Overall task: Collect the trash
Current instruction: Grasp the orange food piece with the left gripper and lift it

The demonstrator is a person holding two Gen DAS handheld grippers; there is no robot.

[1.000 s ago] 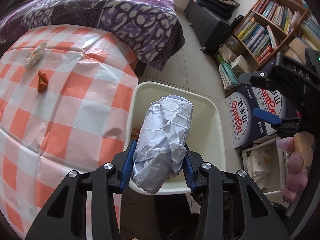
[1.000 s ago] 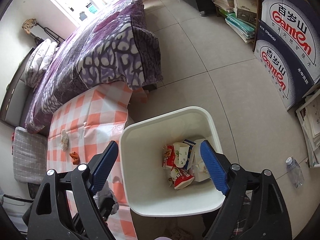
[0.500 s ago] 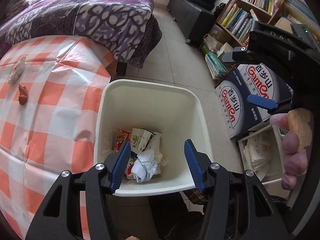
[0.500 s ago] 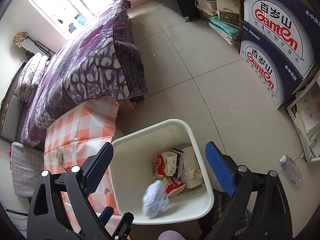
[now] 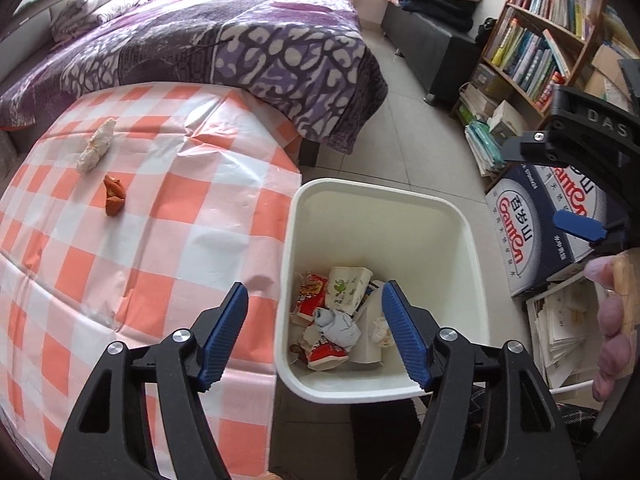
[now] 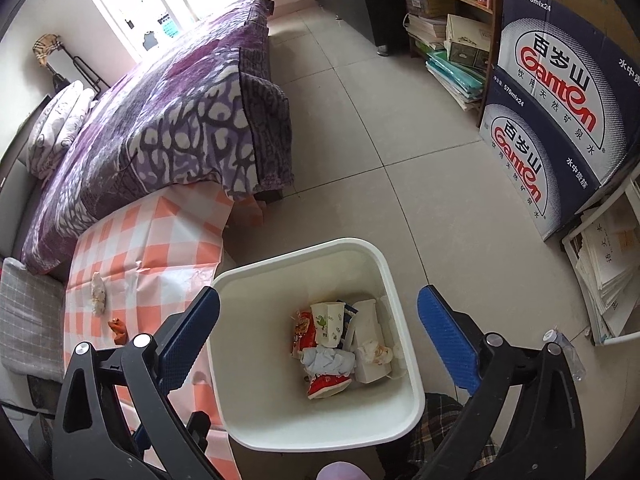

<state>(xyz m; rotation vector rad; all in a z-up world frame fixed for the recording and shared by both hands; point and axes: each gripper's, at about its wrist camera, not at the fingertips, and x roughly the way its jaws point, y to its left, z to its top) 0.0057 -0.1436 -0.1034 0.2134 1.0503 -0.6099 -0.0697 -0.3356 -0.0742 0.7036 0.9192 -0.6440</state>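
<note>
The crumpled paper wad (image 5: 335,326) that sat clamped in the left gripper (image 5: 316,330) a second ago now lies inside the white bin (image 5: 460,216), on top of the wrappers and the paper cup (image 5: 346,290) at its bottom; that piece counts as collected. Left gripper jaws have just been opening and now stand wide with nothing between them, hanging over the bin's near-left rim. Right gripper (image 6: 318,334) jaws have also just been opening, now fully spread and empty, straddling the bin from above. Judgement: drop step done, next is going back for more. Largest to smallest around the bin: the bed (image 5: 240,48) with the purple patterned blanket lies beyond the bin, its corner draped over the far edge of the worktop (image 5: 168,248); the bookshelf (image 5: 540,48) and the stacked Ganten water cartons (image 6: 560,92) stand right of the bin, well apart; the checkered worktop sits just left of the bin, its cloth edge nearly touching the bin wall; paper stacks (image 6: 608,264) on the floor right of the bin; a small plastic bottle (image 6: 564,354) on the floor at its near right. Remaining trash, left of the bin on the worktop: a white crumpled tissue (image 5: 96,150) and, just nearer, a small orange scrap (image 5: 113,200), apart from each other. Nothing blocks them; open cloth lies between bin and both pieces.
</note>
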